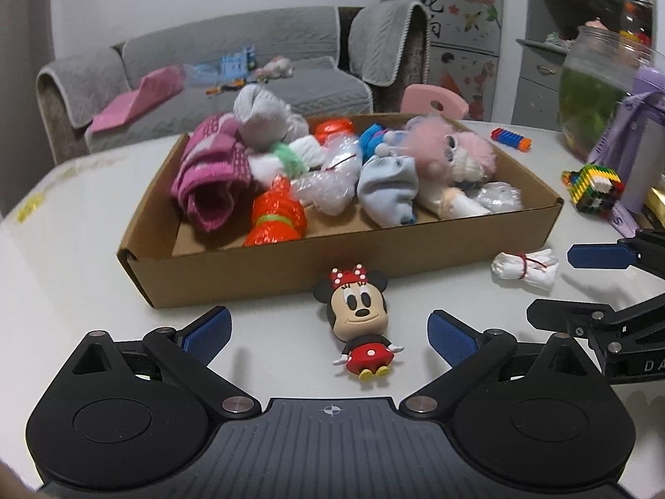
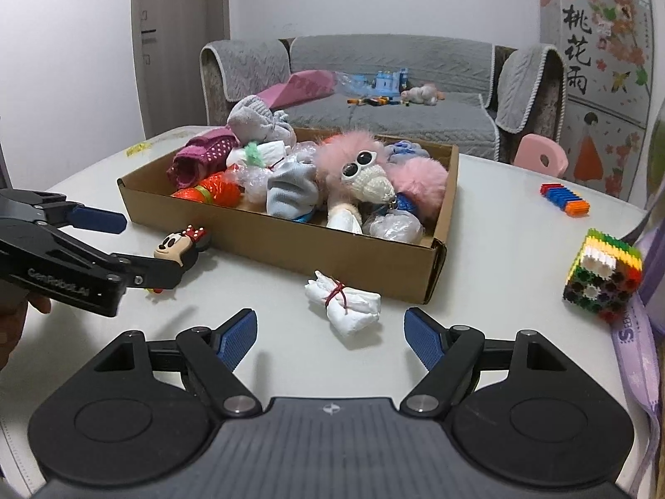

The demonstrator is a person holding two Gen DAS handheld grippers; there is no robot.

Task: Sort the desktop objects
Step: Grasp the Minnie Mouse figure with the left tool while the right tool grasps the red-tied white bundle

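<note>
white counter fills the foreground, with a grey sofa behind it and a decorated fridge to the right. a shallow cardboard box sits in the middle of the counter, piled with rolled socks, bubble-wrapped bundles, orange mesh rolls and a pink fluffy toy with sunglasses.

the left gripper hangs low over the counter with its jaws wide apart and nothing clamped; a minnie mouse figurine lies on its back just in front of the box, between the blue pads but apart from both.

the right gripper also stands with its jaws apart, holding nothing. a white cloth bundle tied with a red band lies on the counter near the box's front corner, just ahead of the gap between its pads.

further right on the counter sit a multicoloured block cube and a blue and orange brick piece, well apart from the box
</note>
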